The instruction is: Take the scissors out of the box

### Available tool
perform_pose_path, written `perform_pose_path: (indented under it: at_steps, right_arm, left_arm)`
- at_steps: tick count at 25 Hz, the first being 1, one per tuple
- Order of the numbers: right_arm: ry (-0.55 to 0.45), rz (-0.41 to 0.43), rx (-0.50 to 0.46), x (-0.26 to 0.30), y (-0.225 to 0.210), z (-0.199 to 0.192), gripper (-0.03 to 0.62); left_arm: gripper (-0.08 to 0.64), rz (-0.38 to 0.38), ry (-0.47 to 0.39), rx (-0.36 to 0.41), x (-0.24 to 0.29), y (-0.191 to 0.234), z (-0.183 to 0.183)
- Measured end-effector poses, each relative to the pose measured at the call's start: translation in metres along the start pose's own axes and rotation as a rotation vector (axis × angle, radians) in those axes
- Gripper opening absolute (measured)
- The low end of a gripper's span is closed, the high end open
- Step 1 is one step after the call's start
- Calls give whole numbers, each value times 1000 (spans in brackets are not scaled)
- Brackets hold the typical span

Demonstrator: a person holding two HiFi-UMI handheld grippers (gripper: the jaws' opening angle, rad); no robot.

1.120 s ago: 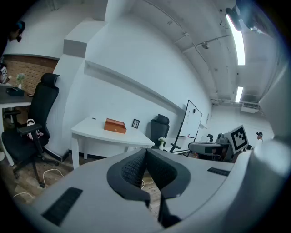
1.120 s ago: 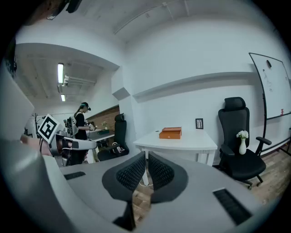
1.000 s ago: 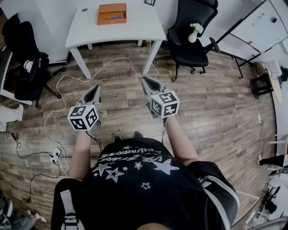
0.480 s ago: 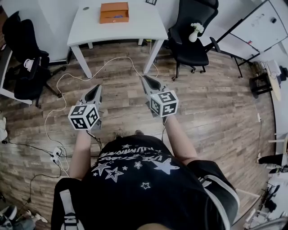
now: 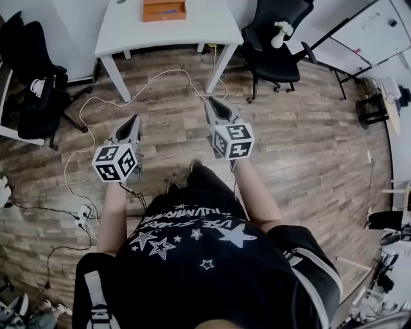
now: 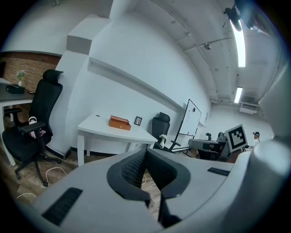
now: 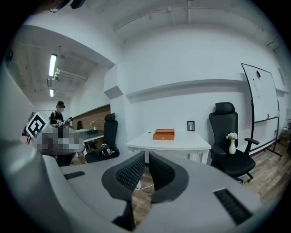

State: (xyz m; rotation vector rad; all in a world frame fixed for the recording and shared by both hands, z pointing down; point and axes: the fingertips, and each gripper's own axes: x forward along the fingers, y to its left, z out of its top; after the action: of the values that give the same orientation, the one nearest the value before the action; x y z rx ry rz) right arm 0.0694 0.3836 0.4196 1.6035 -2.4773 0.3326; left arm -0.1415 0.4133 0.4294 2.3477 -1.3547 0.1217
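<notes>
An orange box (image 5: 164, 9) lies on a white table (image 5: 192, 32) at the top of the head view, far ahead of both grippers. It also shows small and distant as the orange box (image 6: 119, 122) in the left gripper view and the orange box (image 7: 163, 134) in the right gripper view. No scissors are visible. My left gripper (image 5: 135, 119) and right gripper (image 5: 210, 101) hover over the wooden floor, pointing at the table, both shut with nothing in them. The left gripper (image 6: 146, 154) has its pads touching; the right gripper (image 7: 146, 158) shows only a hairline gap.
A black office chair (image 5: 279, 54) carrying a vase of white flowers (image 5: 280, 33) stands right of the table. Another black chair (image 5: 32, 83) is at the left. White cables (image 5: 83, 122) and a power strip (image 5: 82, 215) lie on the floor. A whiteboard (image 5: 372, 38) stands far right.
Both grippers have moved forward toward the table. The table and box have slid up to the top edge of the head view as the person steps forward.
</notes>
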Motion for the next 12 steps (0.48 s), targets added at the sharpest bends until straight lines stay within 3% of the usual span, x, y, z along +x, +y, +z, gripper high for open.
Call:
perform_pose_path:
  at_steps: [12]
  right_arm:
    - [43, -6, 35, 67, -42, -5, 64]
  left_arm:
    - [18, 17, 51, 1, 59, 24, -1]
